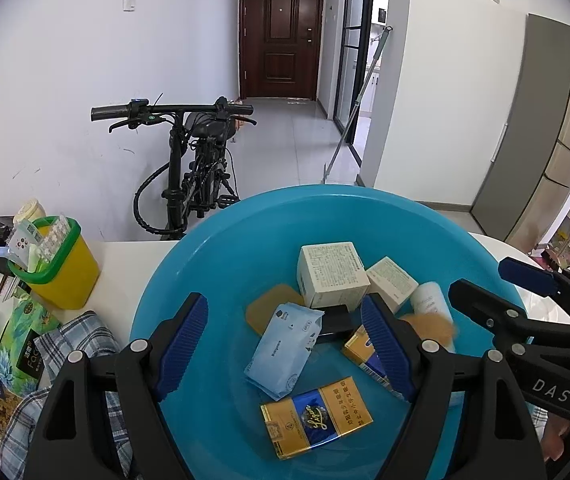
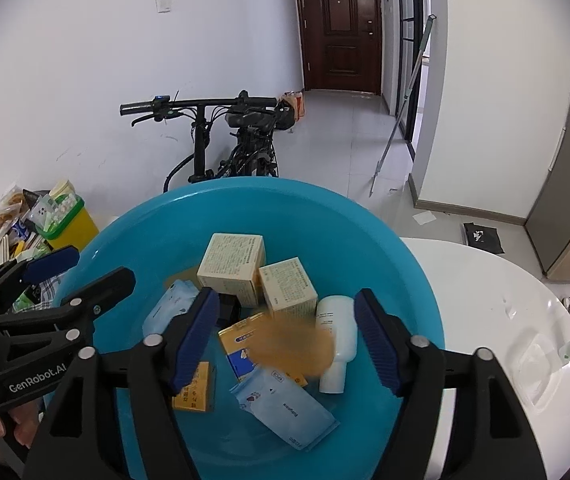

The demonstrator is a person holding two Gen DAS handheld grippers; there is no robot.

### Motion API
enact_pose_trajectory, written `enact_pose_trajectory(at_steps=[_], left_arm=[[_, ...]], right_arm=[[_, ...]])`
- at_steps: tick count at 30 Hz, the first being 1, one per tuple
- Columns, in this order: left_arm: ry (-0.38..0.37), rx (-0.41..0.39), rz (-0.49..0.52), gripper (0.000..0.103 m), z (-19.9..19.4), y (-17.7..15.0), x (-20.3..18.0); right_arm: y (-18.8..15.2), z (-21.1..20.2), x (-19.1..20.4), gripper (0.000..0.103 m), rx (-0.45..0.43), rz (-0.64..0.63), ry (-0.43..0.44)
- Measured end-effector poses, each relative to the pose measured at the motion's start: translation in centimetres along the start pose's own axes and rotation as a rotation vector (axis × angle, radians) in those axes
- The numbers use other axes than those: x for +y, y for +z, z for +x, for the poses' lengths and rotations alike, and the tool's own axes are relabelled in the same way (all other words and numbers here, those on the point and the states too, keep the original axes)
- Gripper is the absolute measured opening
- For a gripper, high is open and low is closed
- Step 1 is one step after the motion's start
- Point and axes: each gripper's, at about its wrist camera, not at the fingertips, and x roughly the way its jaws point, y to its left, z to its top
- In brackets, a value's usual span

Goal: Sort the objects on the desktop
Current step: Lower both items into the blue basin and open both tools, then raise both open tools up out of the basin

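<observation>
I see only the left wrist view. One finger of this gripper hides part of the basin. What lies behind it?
Observer: In the right wrist view, a second light blue pack lies at the near side of the blue basin.
Operator: I see only one end of the white bottle. How does it lie?
Observer: The white bottle lies on its side, with the cap end pointing to the near rim.
Operator: Is there something on the table to the right of the basin?
Observer: Yes, a clear plastic tray lies on the white table, apart from the basin.
</observation>
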Motion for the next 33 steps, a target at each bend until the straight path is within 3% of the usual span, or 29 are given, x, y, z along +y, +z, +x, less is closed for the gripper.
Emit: enact_pose_trajectory(at_steps=[11,19,21,23,25,33], left_arm=[[0.001,-0.012,-0.001,0.081,-0.2,0.0,0.1],[-0.018,-0.140,-0.043,0.081,-2.7,0.4,0.9],[0.000,-0.154,-0.030,0.081,-3.2,0.6,0.9],[0.018,-0.184,-0.023,0.085,-3.7,0.7,0.8],[0.022,-0.218,-0.021,0.089,-4.3,0.7,0.8],[0.045,-0.315,0.047,0.089,-5.9,0.6,-0.1]], right_arm=[[0.0,-0.2,0.0,0.072,-0.008,-0.001,-0.003],[0.4,-1.8,-0.3,0.072,-0.084,0.010,-0.022],[0.5,-2.6,-0.5,0.079,-0.117,0.024,-0.026],[0.7,-3.2,-0.5,0.097,-0.147,0.033,-0.039],[0.8,-4.0,-0.5,0.098,-0.190,0.031,-0.062],[1.3,-5.9,-0.5,0.103,-0.288,0.034,-0.102]])
